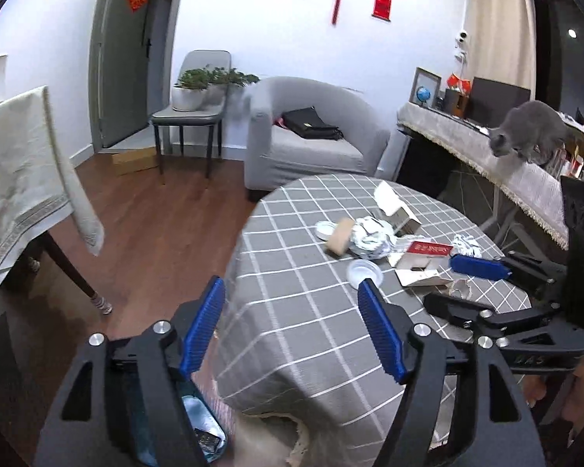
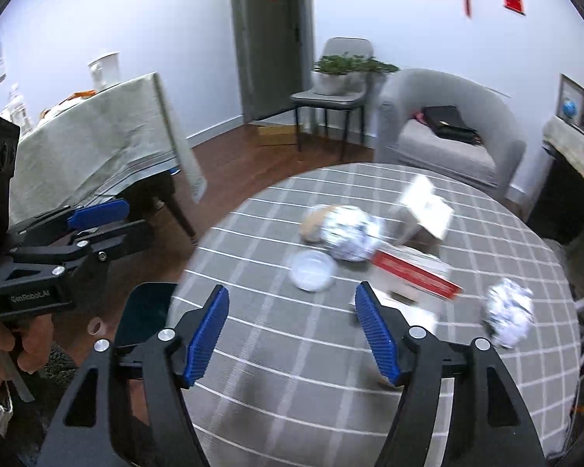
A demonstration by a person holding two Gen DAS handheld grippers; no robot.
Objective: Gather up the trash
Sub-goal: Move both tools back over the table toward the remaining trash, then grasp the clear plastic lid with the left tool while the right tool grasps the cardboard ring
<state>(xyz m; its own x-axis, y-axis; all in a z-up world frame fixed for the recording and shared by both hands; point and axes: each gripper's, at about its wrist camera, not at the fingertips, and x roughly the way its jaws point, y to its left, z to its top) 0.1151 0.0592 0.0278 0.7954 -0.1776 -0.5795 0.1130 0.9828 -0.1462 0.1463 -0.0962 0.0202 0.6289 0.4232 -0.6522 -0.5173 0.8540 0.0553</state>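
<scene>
Left wrist view: left claw (image 1: 290, 323) spread wide, empty, over the near edge of the tabletop (image 1: 292, 272). Right claw (image 2: 292, 330) likewise apart, gripping nothing. Trash mid-tabletop: foil ball (image 2: 350, 237), plastic lid (image 2: 311, 270), red-and-white box (image 2: 416, 272), second foil wad (image 2: 510, 311).

The left hand-held gripper (image 1: 292, 327) is wide open with nothing in it. The round table (image 1: 292, 311) has trash at two o'clock: a foil ball (image 1: 370, 239), a clear lid (image 1: 364, 272), a red box (image 1: 428, 250). A grey cat (image 1: 533, 132) stands at three o'clock.
</scene>
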